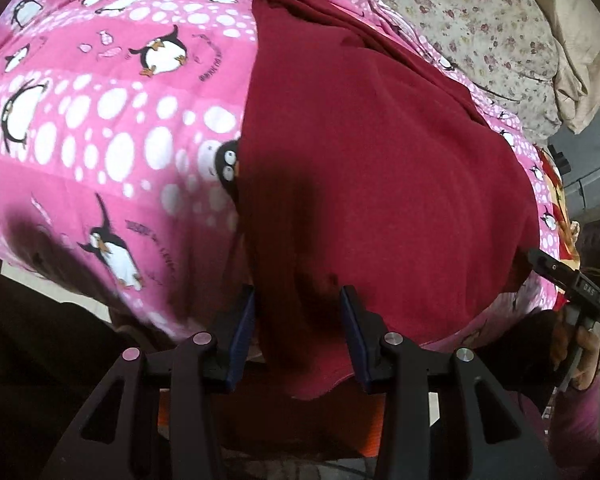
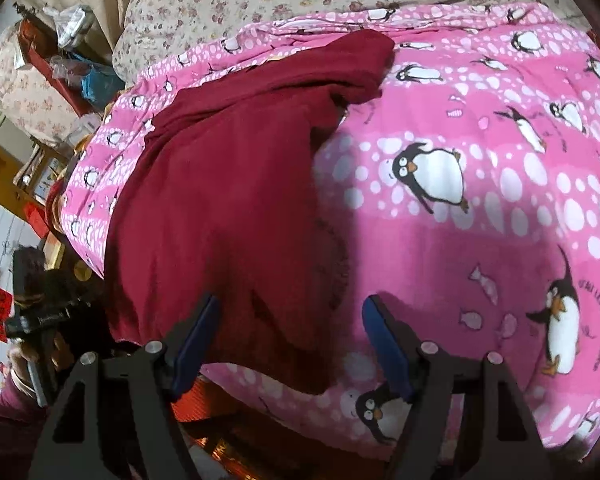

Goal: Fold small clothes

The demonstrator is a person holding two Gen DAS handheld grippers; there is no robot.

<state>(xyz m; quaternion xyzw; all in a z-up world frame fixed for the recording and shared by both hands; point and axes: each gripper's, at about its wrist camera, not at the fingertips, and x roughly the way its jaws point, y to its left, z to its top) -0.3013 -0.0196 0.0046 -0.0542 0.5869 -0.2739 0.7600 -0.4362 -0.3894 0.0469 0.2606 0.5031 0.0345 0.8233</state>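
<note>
Two grippers hover at the near edge of a bed, and one dark red garment (image 1: 380,168) lies spread on a pink penguin blanket (image 1: 100,128) between them. In the left wrist view the blanket fills the left side, the garment runs from the far top centre down to the near edge, and a floral sheet (image 1: 480,28) shows beyond at the upper right. The left gripper (image 1: 298,332) sits low in that view with its blue pads (image 1: 242,340) set apart; the garment's near left corner hangs over the bed edge and passes through the gap between them, with space visible on both sides, so the pads do not press on the cloth. At the right edge of the same view the other tool and a hand (image 1: 576,344) holding it appear just off the garment's near right corner.

In the right wrist view the garment (image 2: 220,200) covers the left half and bare blanket (image 2: 480,240) the right. The right gripper (image 2: 290,344) stands with its jaws spread wide: the left finger lies over the garment's near hem, the right finger over pink blanket, and the garment's right edge falls between them, unpinched
</note>
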